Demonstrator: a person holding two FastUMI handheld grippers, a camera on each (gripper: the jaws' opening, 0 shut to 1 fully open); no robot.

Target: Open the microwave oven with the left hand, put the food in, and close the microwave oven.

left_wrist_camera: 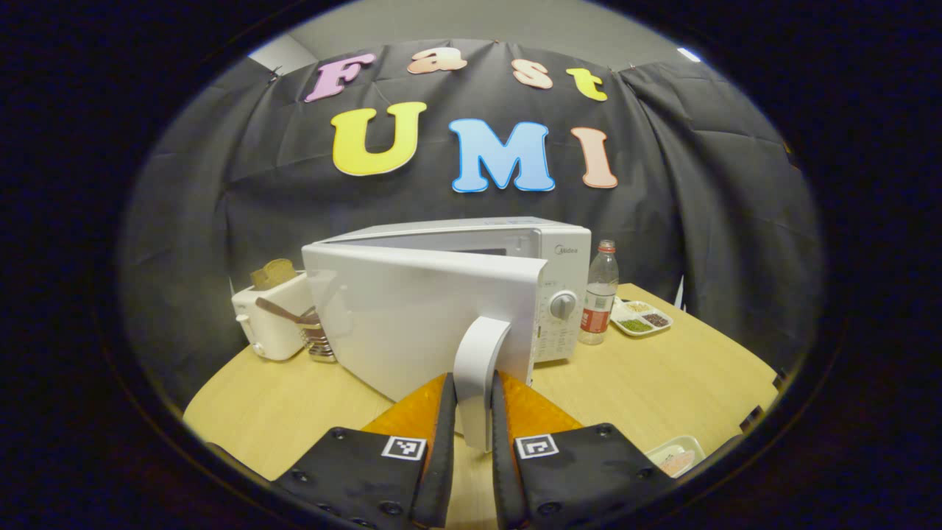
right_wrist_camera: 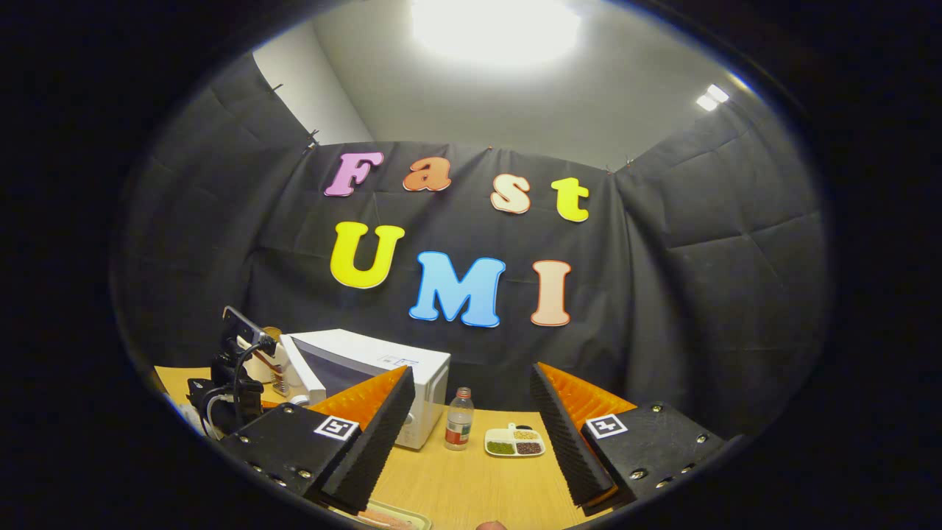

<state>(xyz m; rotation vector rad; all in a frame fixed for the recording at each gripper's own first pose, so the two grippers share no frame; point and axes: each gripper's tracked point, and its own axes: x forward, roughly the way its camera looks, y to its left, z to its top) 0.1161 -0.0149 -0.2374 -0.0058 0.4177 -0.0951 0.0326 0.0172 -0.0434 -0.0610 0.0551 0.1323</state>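
The left gripper [left_wrist_camera: 473, 412] has its jaws clamped on the door handle [left_wrist_camera: 478, 368] of the one microwave oven [left_wrist_camera: 471, 294], whose door [left_wrist_camera: 412, 316] stands partly swung out just ahead of them: opening is underway, while loading and closing remain. The right gripper [right_wrist_camera: 471, 434] waits with jaws wide apart and empty; one food tray [right_wrist_camera: 390, 517] lies below them on the desk [right_wrist_camera: 471, 478]. Beyond stand one bottle [right_wrist_camera: 459, 419] and one divided dish [right_wrist_camera: 514, 442].

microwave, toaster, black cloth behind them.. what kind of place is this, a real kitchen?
Probably a staged booth, not a real kitchen: the microwave, toaster and bottle share one wooden table against draped black cloth.
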